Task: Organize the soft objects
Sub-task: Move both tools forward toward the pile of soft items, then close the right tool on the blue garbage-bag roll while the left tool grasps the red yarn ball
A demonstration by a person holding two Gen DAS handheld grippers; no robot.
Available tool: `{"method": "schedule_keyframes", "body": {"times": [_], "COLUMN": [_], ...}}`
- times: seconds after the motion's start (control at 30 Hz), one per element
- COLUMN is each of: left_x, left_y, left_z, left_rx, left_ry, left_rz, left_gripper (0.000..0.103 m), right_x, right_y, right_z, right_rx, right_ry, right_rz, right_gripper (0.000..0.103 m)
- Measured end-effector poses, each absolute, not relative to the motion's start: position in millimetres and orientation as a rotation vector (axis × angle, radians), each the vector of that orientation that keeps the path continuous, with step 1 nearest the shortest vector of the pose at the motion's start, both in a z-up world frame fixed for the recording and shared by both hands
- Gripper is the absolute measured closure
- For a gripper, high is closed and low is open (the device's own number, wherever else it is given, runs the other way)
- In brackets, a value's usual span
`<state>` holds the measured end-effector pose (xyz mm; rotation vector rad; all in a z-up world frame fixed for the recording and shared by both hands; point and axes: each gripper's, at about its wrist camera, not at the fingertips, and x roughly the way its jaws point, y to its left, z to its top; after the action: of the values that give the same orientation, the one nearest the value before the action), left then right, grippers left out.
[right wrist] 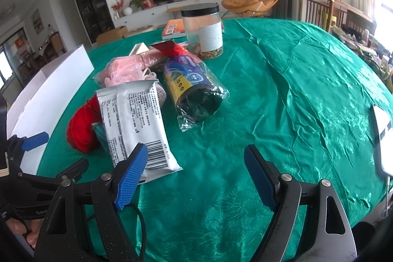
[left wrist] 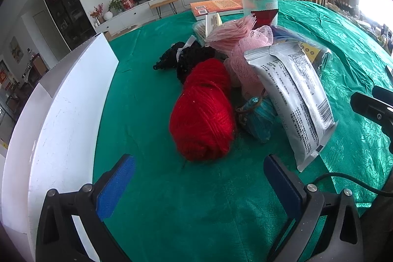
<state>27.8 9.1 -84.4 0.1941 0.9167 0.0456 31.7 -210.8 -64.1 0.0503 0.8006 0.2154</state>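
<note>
Left gripper (left wrist: pixel 199 186), jaws wide and empty, just before the red yarn ball (left wrist: pixel 202 112): straddle its middle, then close gently.

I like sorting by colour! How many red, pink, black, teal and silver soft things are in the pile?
Red: 1, the red yarn ball
Pink: 1, the pink mesh sponge
Black: 1, the black knit bundle
Teal: 1, the teal yarn ball
Silver: 1, the silver wipes pack
Total: 5
</note>
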Motion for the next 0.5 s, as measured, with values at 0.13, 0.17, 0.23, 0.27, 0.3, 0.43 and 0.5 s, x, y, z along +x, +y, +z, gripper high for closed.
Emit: {"method": "schedule_keyframes", "body": {"times": [0.13, 0.17, 0.23, 0.27, 0.3, 0.43, 0.5], "left_x": [41.6, 48.2, 62.2, 68.6, 74.8, 97.6, 106.2], "left_y": [24.3, 28.6, 34.4, 36.6, 37.7, 45.2, 55.3], "left_z": [-77.3, -74.9, -71.7, -71.2, -72.3, -84.4, -88.3], "left_rx": [0.09, 0.058, 0.006, -0.008, -0.013, -0.081, -0.148], "left_ry": [0.94, 0.949, 0.969, 0.969, 0.971, 1.006, 1.013], "left_rz": [0.002, -0.016, -0.06, -0.069, -0.066, -0.081, -0.07], "left_gripper": [0.0, 0.0, 0.0, 0.0, 0.0, 0.0, 0.0], "right_x": [32.6, 32.6, 32.9, 33.1, 33.1, 33.1, 33.1], "right_y": [-211.6, -211.8, -212.1, -212.2, -212.2, -212.6, -213.8], "right_z": [-64.4, -64.4, -64.7, -65.0, -65.0, -65.0, -65.3], "right_rx": [0.058, 0.059, 0.062, 0.063, 0.063, 0.065, 0.071], "right_ry": [0.804, 0.804, 0.805, 0.806, 0.806, 0.803, 0.801], "right_rz": [0.215, 0.214, 0.214, 0.213, 0.213, 0.213, 0.211], "right_gripper": [0.02, 0.02, 0.02, 0.02, 0.02, 0.02, 0.02]}}
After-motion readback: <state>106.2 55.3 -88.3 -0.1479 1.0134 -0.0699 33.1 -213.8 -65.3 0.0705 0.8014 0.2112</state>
